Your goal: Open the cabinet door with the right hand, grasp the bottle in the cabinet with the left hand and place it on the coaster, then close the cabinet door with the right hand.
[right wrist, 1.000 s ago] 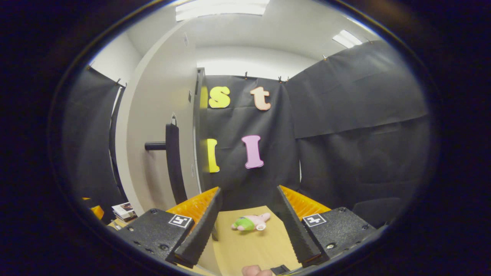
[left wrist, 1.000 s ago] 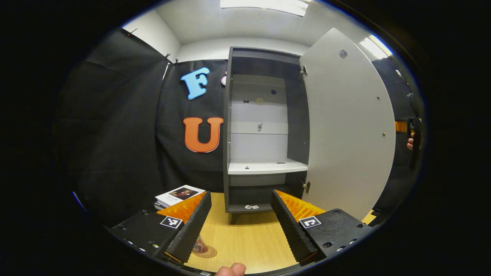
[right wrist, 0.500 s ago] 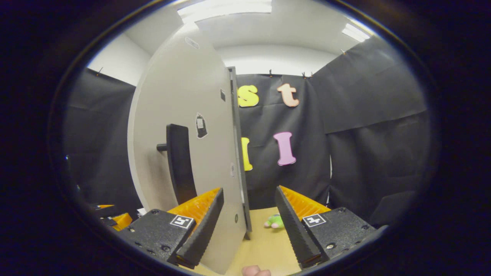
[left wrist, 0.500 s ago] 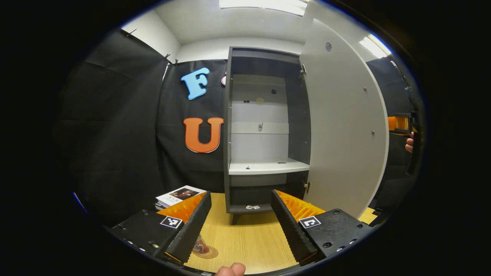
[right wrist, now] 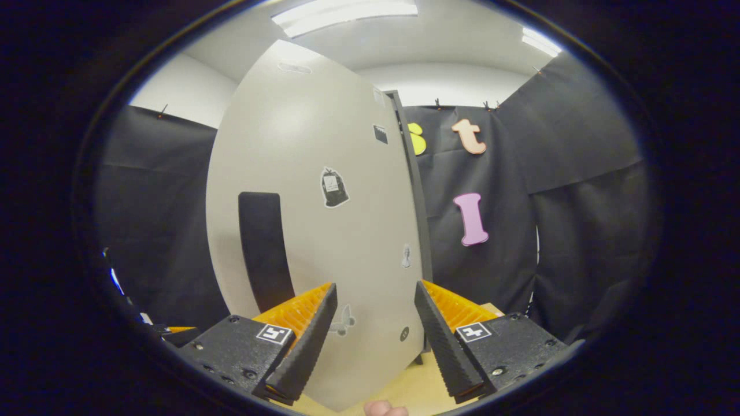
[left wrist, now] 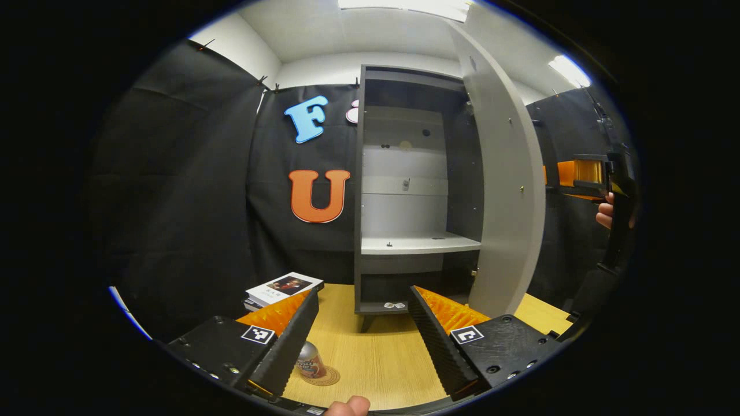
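Right gripper view: right gripper [right wrist: 370,341] agape, empty, facing cabinet door [right wrist: 312,231] beside handle [right wrist: 263,248]; risk: glancing push, door rebounds ajar.

We see bright, even light from ceiling panels [left wrist: 404,6] high above the tongs. The cabinet door [right wrist: 312,231] carries soft glare. Straight edges bow toward the rims, and the cabinet [left wrist: 404,190] interior sits shadowed.

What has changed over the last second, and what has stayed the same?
The cabinet door has swung toward closed, with the right gripper now facing its outer side, jaws open. Nothing was grasped or released. The bottle stays on the coaster; the left gripper stays open.
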The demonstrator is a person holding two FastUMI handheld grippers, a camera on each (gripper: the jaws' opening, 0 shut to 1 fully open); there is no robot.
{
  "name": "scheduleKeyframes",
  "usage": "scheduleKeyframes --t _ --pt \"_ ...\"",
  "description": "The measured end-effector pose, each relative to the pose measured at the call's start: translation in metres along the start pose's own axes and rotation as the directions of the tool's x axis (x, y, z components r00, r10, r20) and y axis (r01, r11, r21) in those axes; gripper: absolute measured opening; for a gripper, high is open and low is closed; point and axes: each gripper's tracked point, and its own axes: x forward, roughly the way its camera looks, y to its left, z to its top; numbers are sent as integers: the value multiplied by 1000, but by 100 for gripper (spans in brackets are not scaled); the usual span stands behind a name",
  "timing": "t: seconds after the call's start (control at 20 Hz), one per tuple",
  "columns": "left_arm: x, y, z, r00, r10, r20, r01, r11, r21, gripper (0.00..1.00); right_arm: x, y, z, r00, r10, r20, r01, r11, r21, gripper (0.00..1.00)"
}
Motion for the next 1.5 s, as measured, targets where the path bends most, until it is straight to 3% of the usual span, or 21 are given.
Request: scheduleKeyframes --t 0.35,0.5,0.8,1.1,1.5 --pt "3 26 6 998 53 14 -53 998 -24 94 65 70 -3 993 115 6 -115 993 -34 89" --pt "2 31 5 998 63 15 -63 998 -24 94 91 84 -11 994 112 3 -112 992 -61 89" --pt "1 34 8 997 71 32 -70 997 -28 94 104 70 -30 997 74 -18 -75 995 -69 89" --pt "3 21 16 997 46 62 -44 998 -39 95 62 34 -30 999 47 9 -47 997 -69 90" --pt "2 -13 23 994 -6 111 12 998 -54 95 -48 -39 -45 993 -113 39 117 988 -105 90"
